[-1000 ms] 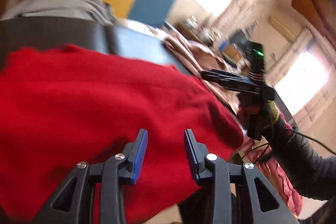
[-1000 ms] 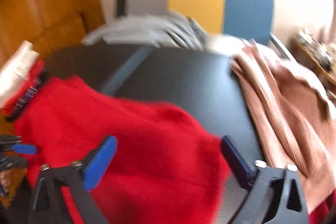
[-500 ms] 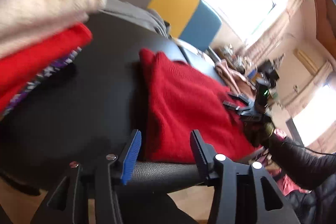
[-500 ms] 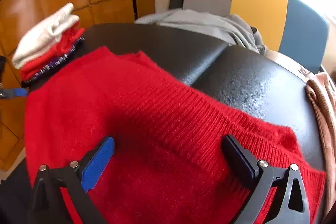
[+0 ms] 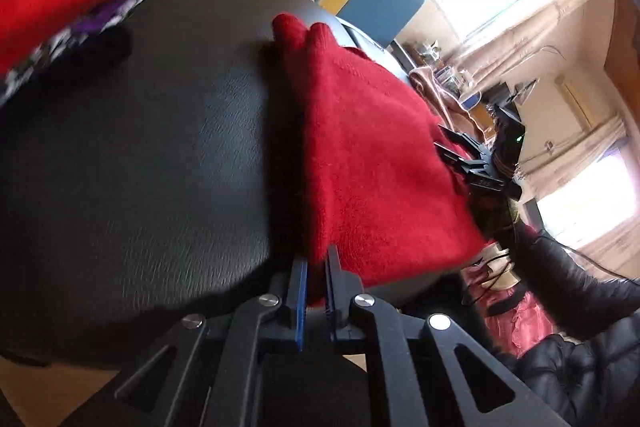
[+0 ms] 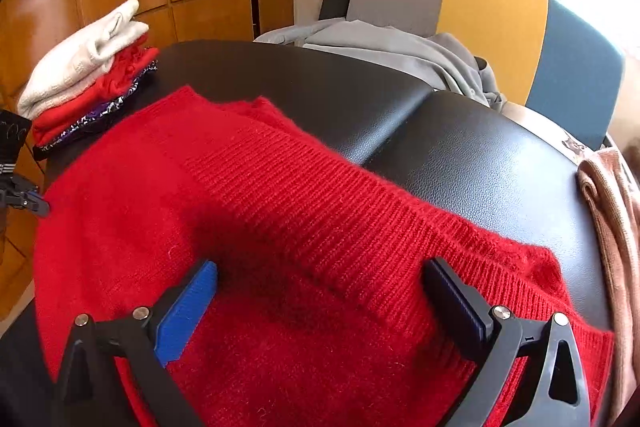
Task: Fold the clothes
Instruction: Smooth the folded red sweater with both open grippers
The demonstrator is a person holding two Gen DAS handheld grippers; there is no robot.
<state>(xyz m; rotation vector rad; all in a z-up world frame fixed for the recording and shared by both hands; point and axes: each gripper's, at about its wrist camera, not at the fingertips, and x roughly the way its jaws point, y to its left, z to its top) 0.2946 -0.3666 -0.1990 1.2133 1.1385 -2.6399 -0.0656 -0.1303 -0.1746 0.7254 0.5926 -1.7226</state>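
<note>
A red knitted sweater (image 6: 280, 211) lies spread on the black padded table (image 6: 480, 163). My left gripper (image 5: 316, 261) is shut on the sweater's (image 5: 372, 163) near corner, at the table's front edge. It shows small at the left border of the right wrist view, as the left gripper (image 6: 34, 205). My right gripper (image 6: 320, 303) stands wide open over the sweater's ribbed hem, one finger on each side and no cloth pinched. From the left wrist view, the right gripper (image 5: 446, 143) sits at the sweater's far side.
A stack of folded clothes (image 6: 88, 75), white on red on patterned, sits at the table's left corner. A grey garment (image 6: 400, 55) lies at the back before a grey, yellow and blue chair (image 6: 492, 19). A pinkish-brown garment (image 6: 616, 219) hangs at the right. A dark sleeve (image 5: 580, 291) holds the right gripper.
The sweater has come to rest flat on the table. My left gripper swung to its near corner and closed on it. The right gripper settled over the hem, still open.
</note>
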